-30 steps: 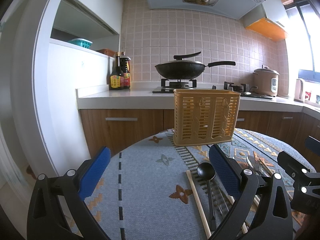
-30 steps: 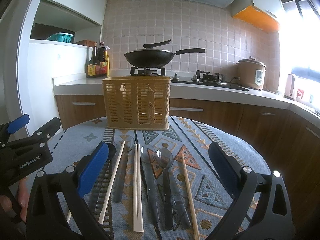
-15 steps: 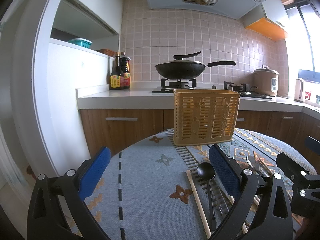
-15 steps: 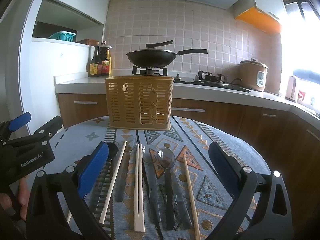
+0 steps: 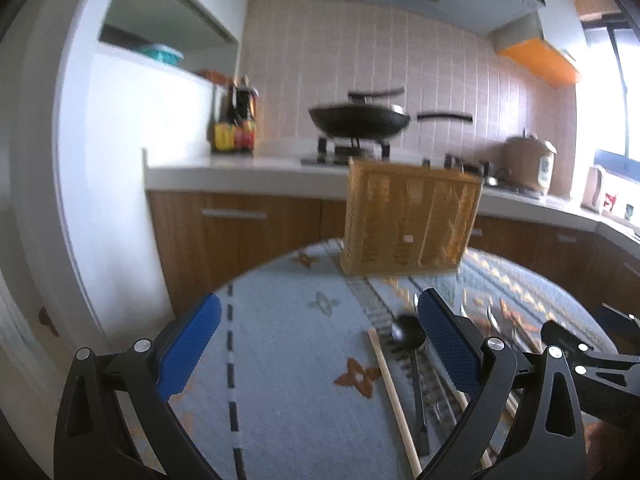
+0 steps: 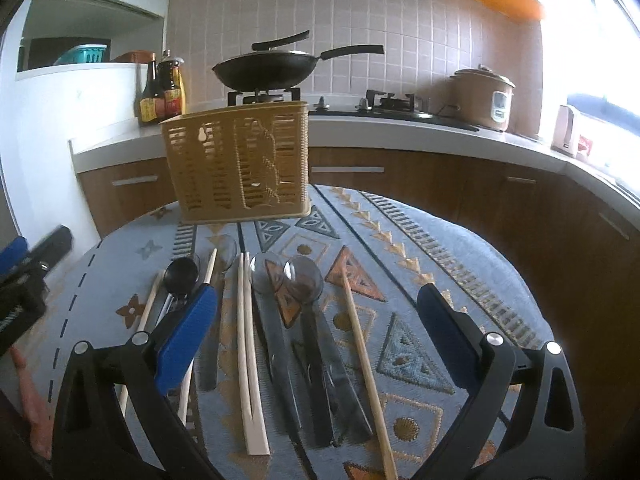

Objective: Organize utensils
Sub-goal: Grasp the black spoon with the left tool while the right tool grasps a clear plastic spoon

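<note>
Right gripper point(image 6: 318, 322) hangs spread wide and empty over the row of utensils: the 2 pale chopsticks point(image 6: 248, 344) lie between its fingers, long axis near-to-far, pointing at the basket point(image 6: 240, 160) beyond. Left gripper point(image 5: 318, 344) gapes empty too, further left.

- The left gripper point(image 5: 320, 344) has black plastic arms with triangular cut-outs, silver round screws and blue ribbed finger pads point(image 5: 188, 350).
- The right gripper point(image 6: 318, 336) looks the same: black frame, silver screws, blue ribbed pads point(image 6: 186, 340).
</note>
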{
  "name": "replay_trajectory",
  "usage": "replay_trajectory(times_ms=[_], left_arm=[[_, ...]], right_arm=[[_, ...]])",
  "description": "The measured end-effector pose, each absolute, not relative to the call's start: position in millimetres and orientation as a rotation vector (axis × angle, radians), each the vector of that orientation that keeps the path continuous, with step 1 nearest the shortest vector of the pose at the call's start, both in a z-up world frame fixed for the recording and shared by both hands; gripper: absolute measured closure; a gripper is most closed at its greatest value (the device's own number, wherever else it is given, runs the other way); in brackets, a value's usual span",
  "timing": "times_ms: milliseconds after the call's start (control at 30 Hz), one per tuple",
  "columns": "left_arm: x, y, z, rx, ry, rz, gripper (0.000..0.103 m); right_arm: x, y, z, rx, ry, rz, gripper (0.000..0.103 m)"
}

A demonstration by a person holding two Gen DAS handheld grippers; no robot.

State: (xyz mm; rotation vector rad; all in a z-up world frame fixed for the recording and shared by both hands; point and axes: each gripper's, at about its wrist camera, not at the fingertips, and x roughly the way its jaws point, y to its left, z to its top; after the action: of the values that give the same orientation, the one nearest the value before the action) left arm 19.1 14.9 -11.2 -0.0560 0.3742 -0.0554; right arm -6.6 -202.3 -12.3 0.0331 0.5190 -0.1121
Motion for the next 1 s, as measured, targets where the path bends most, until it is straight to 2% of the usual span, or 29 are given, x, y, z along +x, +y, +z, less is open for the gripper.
replay_trajectory(times_ms=[133,267,300,367,433,567,633,700,767,833,1000], left_arm=[[42.5,21.2,-15.3,-0.067,0.537,-0.131,0.010],[68.6,20.6,-22.5,-0.030,0.731,-0.227,0.028],[73.6,17.7,-23.9,-0.003,0.774,-0.249,0.028],[76.8,9.1,-26.1,0.045,0.822,-0.292,0.033],[77.7,0.3,-26.2,0.084,0.856,-0.352,0.040],[82.2,-14.3,-25.7,0.094,0.932,-0.478,0.051],[84.8,-23.0,-27.5,0.120,0.955,-0.504,0.058],[87.6,-32.9,-30.5,0.160,0.970,-0.498,0.063],[94.4,-39.1,-37.7,0.177,1.014,-0.502,0.077],[100.4,-41.7,-43.7,0.163,1.053,-0.522,0.083],[110.4,-41.3,-53.2,0.151,1.092,-0.518,0.091]], right_arm=[[-5.9,-202.0,-14.1,0.028,0.526,-0.120,0.007],[0.5,-204.6,-15.1,0.021,0.576,-0.116,0.008],[2.0,-206.3,-15.2,0.020,0.591,-0.109,0.009],[4.6,-211.2,-13.7,0.022,0.622,-0.095,0.016],[8.7,-217.2,-10.8,0.035,0.646,-0.074,0.032],[22.3,-229.1,-2.4,0.023,0.702,-0.039,0.045],[29.5,-232.8,0.2,0.003,0.729,-0.031,0.056],[36.3,-236.9,1.5,-0.014,0.757,-0.021,0.061],[44.5,-243.1,1.9,-0.015,0.790,-0.002,0.062],[52.3,-248.1,1.6,-0.009,0.825,0.027,0.063],[69.7,-257.4,-5.0,0.071,0.924,0.148,0.066]])
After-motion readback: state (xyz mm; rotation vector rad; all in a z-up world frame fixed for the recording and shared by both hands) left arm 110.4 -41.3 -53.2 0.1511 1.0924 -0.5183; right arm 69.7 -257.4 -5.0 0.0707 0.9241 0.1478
